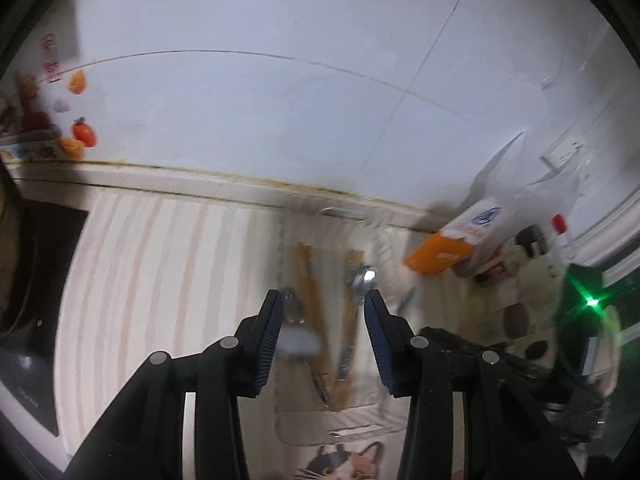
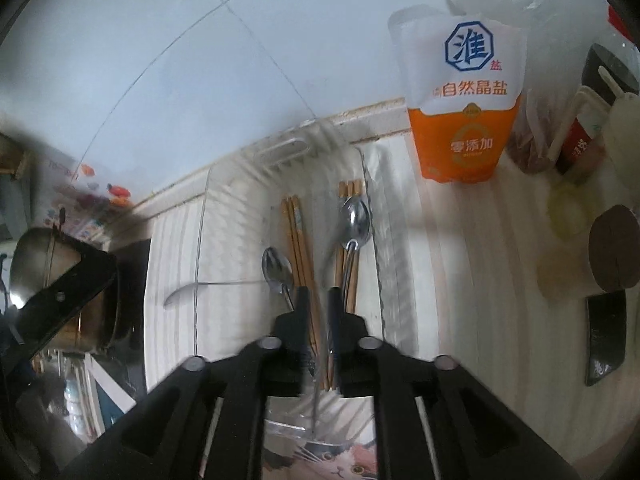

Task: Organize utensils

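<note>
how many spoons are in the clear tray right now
2. The larger spoon lies on the right bundle of chopsticks; the smaller spoon lies just left of the left bundle. Glare on the clear tray could hide others.

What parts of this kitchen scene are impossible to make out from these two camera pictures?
- Handles of the two metal spoons: right wrist view, hidden behind the right gripper.
- Near end of the clear plastic utensil tray: left wrist view, partly covered by the left gripper.
- Orange-and-white salt pouch: left wrist view, print blurred.
- Wooden chopsticks: exact count unclear, they overlap.
- Steel pot: right wrist view, cut by the edge.
</note>
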